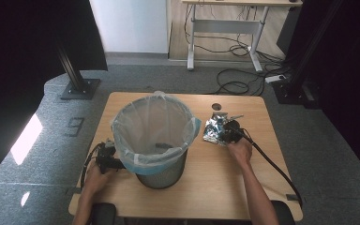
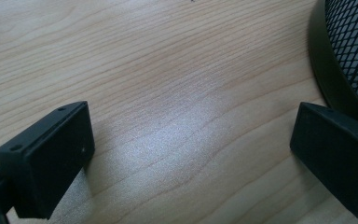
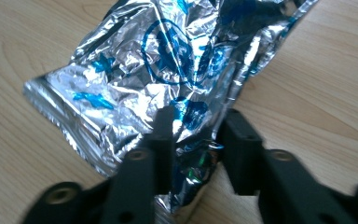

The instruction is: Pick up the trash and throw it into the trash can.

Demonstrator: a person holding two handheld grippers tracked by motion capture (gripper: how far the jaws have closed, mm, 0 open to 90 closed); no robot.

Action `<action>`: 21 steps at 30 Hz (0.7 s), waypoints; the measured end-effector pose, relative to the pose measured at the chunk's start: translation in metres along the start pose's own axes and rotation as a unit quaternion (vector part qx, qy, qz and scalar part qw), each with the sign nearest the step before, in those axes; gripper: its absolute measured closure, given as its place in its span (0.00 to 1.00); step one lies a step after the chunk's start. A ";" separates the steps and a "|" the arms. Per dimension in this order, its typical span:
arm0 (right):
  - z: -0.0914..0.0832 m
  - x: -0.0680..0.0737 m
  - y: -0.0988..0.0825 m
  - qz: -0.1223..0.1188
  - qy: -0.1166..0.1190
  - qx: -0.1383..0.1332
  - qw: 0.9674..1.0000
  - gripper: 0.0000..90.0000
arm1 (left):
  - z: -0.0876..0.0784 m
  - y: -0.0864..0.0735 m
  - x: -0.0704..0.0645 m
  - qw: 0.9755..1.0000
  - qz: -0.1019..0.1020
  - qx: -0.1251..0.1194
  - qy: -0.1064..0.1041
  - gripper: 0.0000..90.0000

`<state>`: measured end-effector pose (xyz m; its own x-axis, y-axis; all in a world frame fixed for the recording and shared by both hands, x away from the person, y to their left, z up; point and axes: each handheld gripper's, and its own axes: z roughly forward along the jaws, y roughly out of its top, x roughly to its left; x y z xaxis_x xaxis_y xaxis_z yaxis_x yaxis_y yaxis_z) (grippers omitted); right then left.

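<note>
A crumpled silver and blue foil wrapper (image 1: pixel 213 127) (image 3: pixel 168 60) lies on the wooden table (image 1: pixel 215 187), to the right of the bin. My right gripper (image 1: pixel 228 134) (image 3: pixel 198 135) is at its near edge, and its jaws pinch a fold of the foil between them. A black mesh wastebasket (image 1: pixel 161 176) (image 2: pixel 354 42) with a clear plastic liner (image 1: pixel 118 133) stands left of centre. My left gripper (image 1: pixel 116 162) (image 2: pixel 191 149) rests low at the foot of the bin on its left side. Its jaws stand wide apart over bare wood with nothing between them.
A round cable hole (image 1: pixel 216 107) sits near the table's far edge, just behind the wrapper. Something small and dark lies at the bottom of the bin liner. Beyond the table are grey carpet, loose cables (image 1: pixel 236 84) and another desk's legs (image 1: pixel 225 28).
</note>
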<state>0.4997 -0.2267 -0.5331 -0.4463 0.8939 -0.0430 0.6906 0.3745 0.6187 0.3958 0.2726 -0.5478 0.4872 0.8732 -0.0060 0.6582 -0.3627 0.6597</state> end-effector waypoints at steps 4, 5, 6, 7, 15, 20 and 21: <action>-0.003 -0.004 -0.003 0.007 0.004 0.006 1.000 0.93 | 0.000 0.000 0.000 1.000 0.000 0.000 0.000 0.00; -0.003 -0.004 -0.003 0.007 0.004 0.006 1.000 0.93 | 0.000 0.000 0.000 1.000 0.000 0.000 0.000 0.00; -0.003 -0.004 -0.003 0.008 0.006 0.008 1.000 0.93 | 0.000 0.000 0.000 1.000 0.000 0.000 0.000 0.00; -0.005 -0.005 -0.003 0.006 0.009 0.014 1.000 0.95 | 0.000 0.000 0.000 1.000 0.000 0.000 0.000 0.00; -0.014 -0.007 -0.001 -0.004 0.028 0.009 1.000 0.95 | 0.000 0.000 0.000 1.000 0.000 0.000 0.000 0.00; -0.026 -0.012 0.003 0.003 0.049 0.004 0.999 0.95 | 0.000 0.000 0.000 1.000 0.000 0.000 0.000 0.00; -0.028 -0.012 0.003 0.003 0.052 0.004 0.999 0.95 | 0.000 0.000 0.000 1.000 0.000 0.000 0.000 0.00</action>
<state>0.4914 -0.2434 -0.5086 -0.4984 0.8659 0.0435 0.6976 0.3707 0.6131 0.3958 0.2726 -0.5478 0.4876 0.8730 -0.0059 0.6581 -0.3631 0.6596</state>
